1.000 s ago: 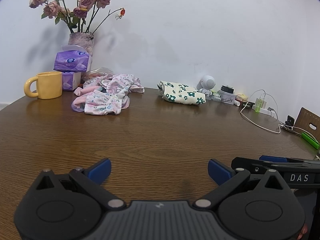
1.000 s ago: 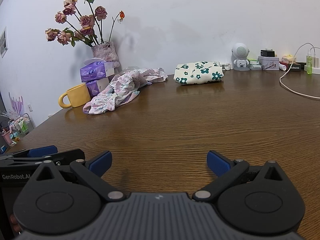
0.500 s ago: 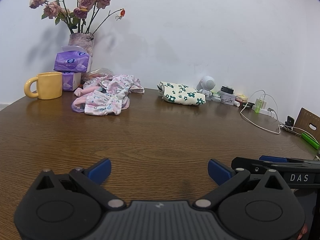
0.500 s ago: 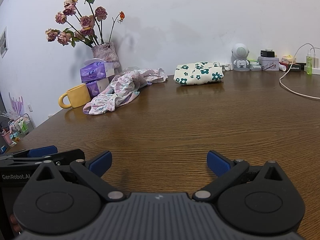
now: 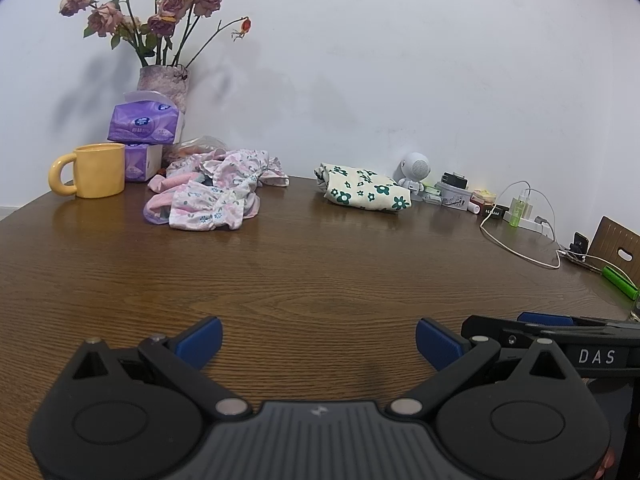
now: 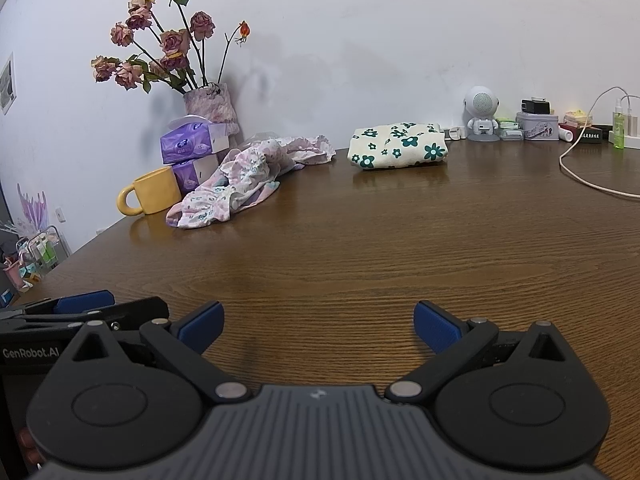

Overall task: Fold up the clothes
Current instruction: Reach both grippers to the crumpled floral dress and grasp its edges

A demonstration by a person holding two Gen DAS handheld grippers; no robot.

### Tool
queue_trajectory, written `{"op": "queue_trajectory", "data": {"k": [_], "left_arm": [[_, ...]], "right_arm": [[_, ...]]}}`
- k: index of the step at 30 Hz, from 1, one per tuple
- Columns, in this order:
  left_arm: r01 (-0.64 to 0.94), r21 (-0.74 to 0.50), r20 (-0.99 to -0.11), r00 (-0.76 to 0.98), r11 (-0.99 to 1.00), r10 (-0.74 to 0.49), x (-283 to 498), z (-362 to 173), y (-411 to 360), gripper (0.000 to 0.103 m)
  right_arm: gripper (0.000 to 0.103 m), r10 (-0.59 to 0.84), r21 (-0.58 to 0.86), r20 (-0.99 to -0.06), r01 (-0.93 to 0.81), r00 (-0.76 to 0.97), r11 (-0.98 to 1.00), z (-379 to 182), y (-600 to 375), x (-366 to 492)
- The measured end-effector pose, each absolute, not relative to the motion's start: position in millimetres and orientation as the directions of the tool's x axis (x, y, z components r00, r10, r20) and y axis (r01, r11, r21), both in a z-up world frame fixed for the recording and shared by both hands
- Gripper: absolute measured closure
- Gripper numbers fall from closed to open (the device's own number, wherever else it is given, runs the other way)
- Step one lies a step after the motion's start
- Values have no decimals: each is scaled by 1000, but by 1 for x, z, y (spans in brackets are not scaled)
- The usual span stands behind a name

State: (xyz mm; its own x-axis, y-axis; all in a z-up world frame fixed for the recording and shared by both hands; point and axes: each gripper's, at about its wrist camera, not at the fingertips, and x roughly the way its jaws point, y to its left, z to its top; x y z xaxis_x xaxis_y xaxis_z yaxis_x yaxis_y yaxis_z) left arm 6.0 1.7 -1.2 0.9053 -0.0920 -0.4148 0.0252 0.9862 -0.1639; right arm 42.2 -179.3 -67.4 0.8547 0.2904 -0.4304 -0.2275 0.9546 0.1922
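Left claw: the left claw (image 5: pixel 318 338) sits low over the near edge of the table (image 5: pixel 320 280), jaws spread wide, nothing between the blue pads.
Right claw: the right claw (image 6: pixel 318 326) is the same story, splayed and empty, parked just beside its partner; each one shows at the edge of the other's view.
Crumpled garment: the pink floral garment (image 5: pixel 212 190) lies bunched in a heap at the far side of the table, ahead and to the left of both claws, well apart from them.
Long axis: from the right wrist view the heap (image 6: pixel 244 178) runs on a diagonal, near-left end toward the yellow mug (image 6: pixel 154 192), far end trailing back toward the wall.
Folded piece: the cream cloth with green flowers (image 6: pixel 398 150) already sits as a tidy packet farther right, near the little white robot figure (image 6: pixel 482 114).
Nearer hand: I'd call it the left; the heap lies on its side of the table.
Pose: both claws level, pointing forward across bare wood.
Stage: judging by the layout, one item done, one waiting; the reach for the heap has not started.
Watch for: mug and tissue packs (image 5: pixel 142 124) crowd the heap's left edge, so a sloppy grab could nudge them.
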Motion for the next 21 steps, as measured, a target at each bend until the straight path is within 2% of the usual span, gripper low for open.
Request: {"op": "queue_trajectory", "data": {"k": [6,13,21], "left_arm": [[32,-154,-428,899,988,-96,9,3,2,0],[30,-122,-376,924,992,-74,21,32,14,0],[-24,-59,-436,900,998,-4,87,71,50,0]], "right_arm": [[0,319,212,-459,-246,829,946,-67,-179,50],[0,390,262,-473,-297,790,918,-45,-177,73],[0,448,233,-496,-383,744,894,9,-150,134]]}}
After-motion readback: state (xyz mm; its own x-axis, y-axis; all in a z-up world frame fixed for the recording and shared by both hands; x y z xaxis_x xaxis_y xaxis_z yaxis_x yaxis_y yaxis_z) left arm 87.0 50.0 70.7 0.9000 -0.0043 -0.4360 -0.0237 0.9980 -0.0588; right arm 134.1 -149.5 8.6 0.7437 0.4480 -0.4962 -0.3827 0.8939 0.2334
